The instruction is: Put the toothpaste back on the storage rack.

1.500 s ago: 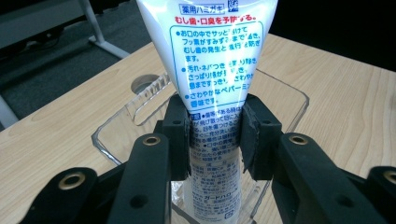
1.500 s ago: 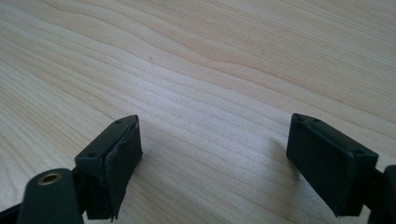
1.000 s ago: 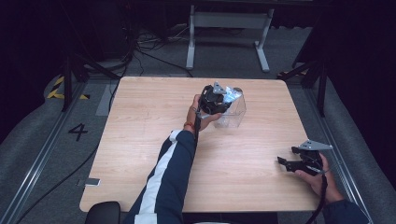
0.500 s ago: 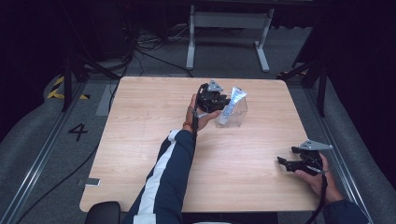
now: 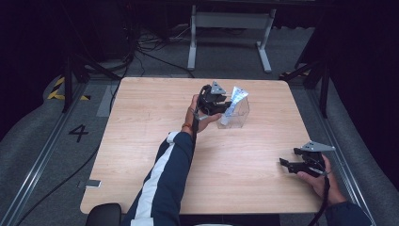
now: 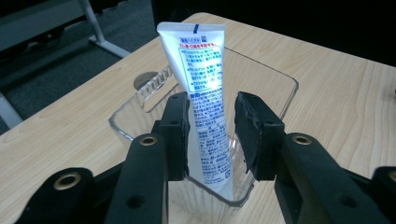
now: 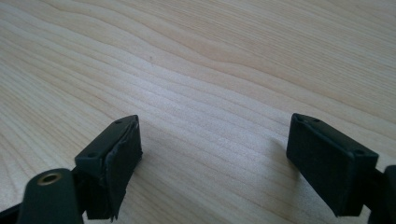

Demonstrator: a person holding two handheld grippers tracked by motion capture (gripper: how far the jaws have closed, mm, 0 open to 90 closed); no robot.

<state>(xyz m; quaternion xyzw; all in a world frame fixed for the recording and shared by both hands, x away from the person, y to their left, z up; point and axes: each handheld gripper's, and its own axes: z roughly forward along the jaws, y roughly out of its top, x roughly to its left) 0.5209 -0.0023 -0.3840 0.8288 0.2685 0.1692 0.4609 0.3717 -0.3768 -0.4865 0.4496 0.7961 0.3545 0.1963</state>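
A white toothpaste tube (image 6: 201,70) with blue print stands tilted in a clear plastic container (image 6: 280,84) on the wooden table (image 5: 150,122). My left gripper (image 6: 212,135) reaches in from the container's left side, its jaws on either side of the tube's lower half. They have just been opening: the left pad lies against the tube and a small gap shows at the right pad. In the high view the tube (image 5: 234,101) sticks out of the container (image 5: 241,117) beside the left gripper (image 5: 225,109). My right gripper (image 5: 287,165) rests open near the table's right front edge, nothing but wood between its jaws (image 7: 215,158).
Bare wood stretches between the container and the right gripper. A small grey tag (image 5: 92,183) lies at the table's front left corner. Behind the table stand a metal frame (image 5: 226,28) and floor cables (image 5: 150,52).
The left gripper has drawn back to the left from above the container, and the tube now stands up out of it. The right gripper has stayed put.
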